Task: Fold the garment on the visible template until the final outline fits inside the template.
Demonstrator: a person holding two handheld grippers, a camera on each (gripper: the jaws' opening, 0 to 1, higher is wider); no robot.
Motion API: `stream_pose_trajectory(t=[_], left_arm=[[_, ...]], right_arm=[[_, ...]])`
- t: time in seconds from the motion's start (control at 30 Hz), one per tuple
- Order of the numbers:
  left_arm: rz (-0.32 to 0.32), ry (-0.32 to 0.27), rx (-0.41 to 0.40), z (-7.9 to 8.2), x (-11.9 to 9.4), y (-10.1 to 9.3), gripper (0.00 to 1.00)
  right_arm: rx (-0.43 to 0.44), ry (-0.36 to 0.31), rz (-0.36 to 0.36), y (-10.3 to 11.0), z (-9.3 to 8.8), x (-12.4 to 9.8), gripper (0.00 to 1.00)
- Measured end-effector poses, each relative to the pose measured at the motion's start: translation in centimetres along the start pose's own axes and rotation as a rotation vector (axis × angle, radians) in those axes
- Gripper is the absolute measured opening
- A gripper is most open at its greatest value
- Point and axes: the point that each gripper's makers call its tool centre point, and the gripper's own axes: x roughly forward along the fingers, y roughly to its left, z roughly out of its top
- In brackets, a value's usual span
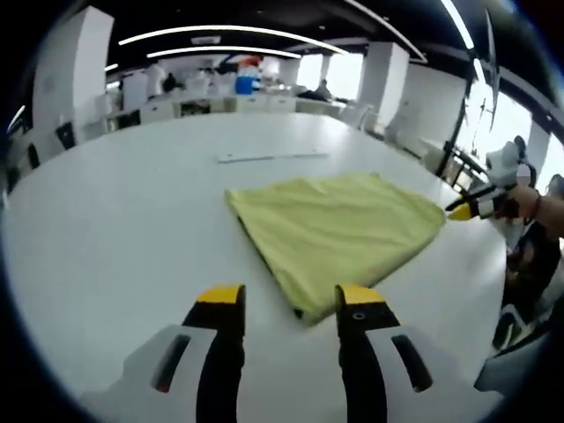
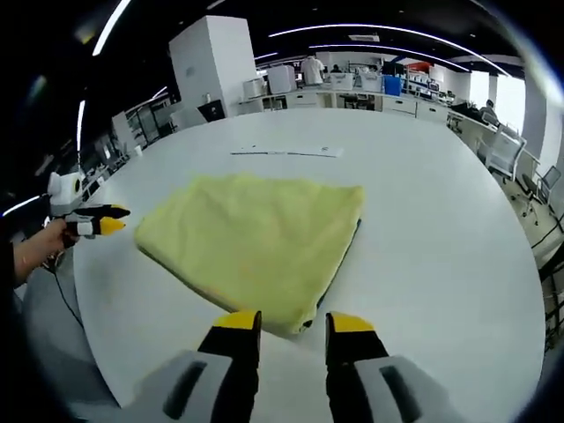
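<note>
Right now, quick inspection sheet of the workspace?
Surface: white table, bare around the cloth.
Job's things: yellow garment lies folded and flat; a dark edge shows along one side.
Clutter: thin white strip beyond the garment.
Grippers: left gripper open, right gripper open, both off the cloth, each near a corner.
Cables: dark cable hanging off the table edge.
Surroundings: office desks, ceiling light strips, people far back.

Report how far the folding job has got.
Done: the yellow garment lies folded into a compact, roughly four-sided shape on the white table. In hand: nothing; the left gripper and right gripper are open near its edge. Left: checking the fit; I cannot make out a template outline, only a thin strip lying beyond the garment.
</note>
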Motion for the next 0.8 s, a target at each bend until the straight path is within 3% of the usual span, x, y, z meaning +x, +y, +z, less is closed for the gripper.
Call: stream_pose_trajectory(t=[0.17, 0.8], left_arm=[[0.002, 0.016, 0.018, -0.9, 0.0, -0.7, 0.28], [0.016, 0.04, -0.081, -2.7, 1.2, -1.4, 0.08]], right_arm=[[-0.001, 0.001, -0.014, -0.5, -0.8, 0.3, 0.06], [0.062, -0.03, -0.03, -0.1, -1.1, 0.9, 0.0]])
